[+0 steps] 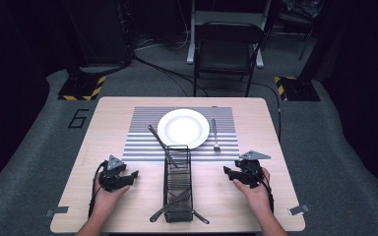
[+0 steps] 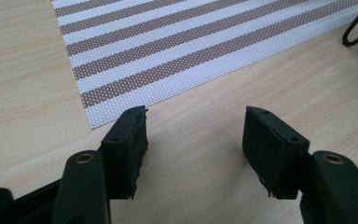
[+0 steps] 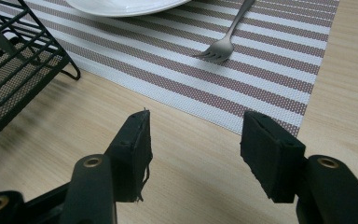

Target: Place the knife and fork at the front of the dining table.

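The right claw [image 3: 193, 140] is hovering released over bare desk [image 3: 177, 186]; the fork [image 3: 223, 44] is lying ahead on the striped placemat [image 3: 261, 70], well apart, its handle end cut off. The left claw [image 2: 193, 137] is gaping empty.

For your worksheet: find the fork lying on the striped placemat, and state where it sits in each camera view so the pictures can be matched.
High view: the fork lies right of the white plate, tines toward the person.
Left gripper view: the fork is not in this picture; the striped placemat fills the top.
Right gripper view: the fork lies at upper centre, tines nearest the camera.
Shared landmark: the striped placemat.
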### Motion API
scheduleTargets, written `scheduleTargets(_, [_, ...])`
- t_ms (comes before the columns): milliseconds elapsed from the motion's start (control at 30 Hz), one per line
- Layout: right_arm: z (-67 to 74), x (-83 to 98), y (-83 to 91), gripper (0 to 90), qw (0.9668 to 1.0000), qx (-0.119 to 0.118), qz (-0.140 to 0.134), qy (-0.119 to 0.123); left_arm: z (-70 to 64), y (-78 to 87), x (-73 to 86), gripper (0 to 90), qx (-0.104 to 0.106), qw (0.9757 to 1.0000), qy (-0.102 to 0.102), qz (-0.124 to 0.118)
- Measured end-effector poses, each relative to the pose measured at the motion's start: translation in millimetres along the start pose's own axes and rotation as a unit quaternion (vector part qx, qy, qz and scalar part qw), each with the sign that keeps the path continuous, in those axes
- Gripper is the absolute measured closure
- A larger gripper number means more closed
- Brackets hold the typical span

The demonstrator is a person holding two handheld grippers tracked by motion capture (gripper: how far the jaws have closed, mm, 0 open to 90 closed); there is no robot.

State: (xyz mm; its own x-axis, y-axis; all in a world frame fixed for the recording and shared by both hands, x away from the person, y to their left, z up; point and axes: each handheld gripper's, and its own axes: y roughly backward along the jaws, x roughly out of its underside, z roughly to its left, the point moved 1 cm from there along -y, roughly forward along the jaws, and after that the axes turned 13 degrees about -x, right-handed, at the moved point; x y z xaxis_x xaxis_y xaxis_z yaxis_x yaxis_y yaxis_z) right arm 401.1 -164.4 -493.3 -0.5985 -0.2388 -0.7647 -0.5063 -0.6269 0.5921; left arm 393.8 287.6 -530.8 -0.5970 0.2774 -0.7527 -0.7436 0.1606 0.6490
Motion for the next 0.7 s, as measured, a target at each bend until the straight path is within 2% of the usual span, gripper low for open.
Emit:
scheduleTargets(67, [0.8, 0.5, -0.8, 43.3, 1.0, -0.002, -0.001, 0.002, -1.1, 2.5, -1.8, 40.7, 0.005, 1.0, 0.0, 0.005])
scheduleTargets(200, [4.8, -0.1, -1.9, 43.2, 0.9999, 0.0, 0.0, 0.012, -4.4, 8.7, -6.8, 42.1, 0.007, 1.0, 0.003, -0.003])
scheduleTargets(300, [8.8, -0.6, -2.8, 43.0, 0.9997, 0.0, 0.005, 0.026, -5.0, 12.5, -11.1, 43.0, 0.017, 0.9998, 0.01, -0.003])
scheduleTargets(367, [10.5, -0.8, -2.3, 43.0, 0.9996, 0.003, 0.005, 0.029, -6.7, 15.5, -14.9, 44.6, 0.029, 0.9993, 0.023, -0.003])
scheduleTargets(467, [12.0, -1.5, -0.9, 42.7, 0.9996, 0.002, 0.0, 0.028, -9.1, 20.6, -20.5, 45.7, 0.029, 0.9992, 0.027, -0.009])
scheduleTargets(633, [12.4, -1.1, -0.8, 42.7, 0.9996, -0.001, 0.003, 0.026, -12.9, 32.4, -32.5, 47.7, 0.035, 0.9992, 0.009, -0.016])
scheduleTargets(700, [12.4, -1.6, -0.6, 42.9, 0.9997, -0.002, 0.001, 0.024, -14.2, 36.2, -37.1, 48.7, 0.037, 0.9991, 0.012, -0.018])
